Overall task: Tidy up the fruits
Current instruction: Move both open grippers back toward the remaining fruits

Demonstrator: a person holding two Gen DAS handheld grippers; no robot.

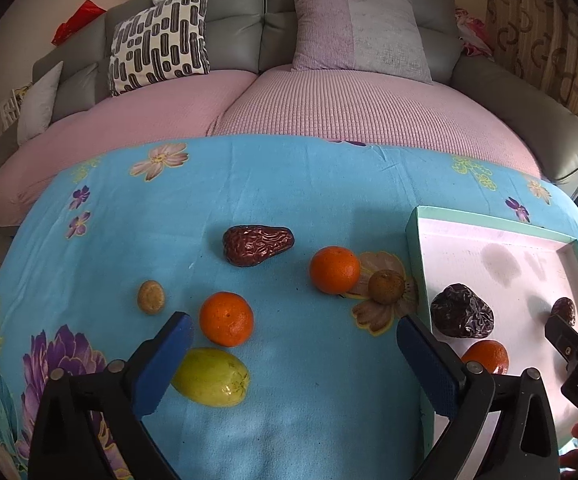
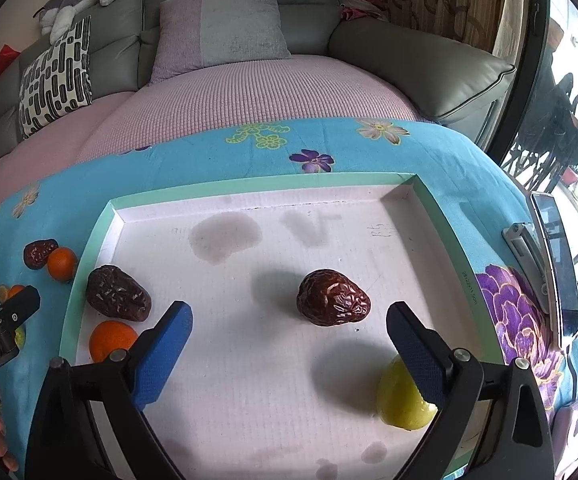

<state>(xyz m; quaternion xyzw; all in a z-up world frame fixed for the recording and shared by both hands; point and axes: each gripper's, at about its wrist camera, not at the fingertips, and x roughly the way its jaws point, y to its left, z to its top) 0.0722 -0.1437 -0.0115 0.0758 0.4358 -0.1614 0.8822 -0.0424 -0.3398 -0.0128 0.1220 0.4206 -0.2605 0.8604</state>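
While the left gripper (image 1: pixel 295 330) hangs over the blue cloth (image 1: pixel 289 200), an orange (image 1: pixel 226 319) and a yellow fruit (image 1: pixel 211 376) lie just by its left jaw. The tray (image 2: pixel 249 184) holds two dates, an orange and a yellow fruit. Both grippers' jaws are wide apart and hold nothing; the right gripper (image 2: pixel 289 320) is over the tray.

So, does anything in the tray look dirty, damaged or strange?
Yes: the tray floor has greyish blotches, the largest near the far wall, and smaller ones near the front edge. They look like stains or damp marks. The fruits look undamaged.
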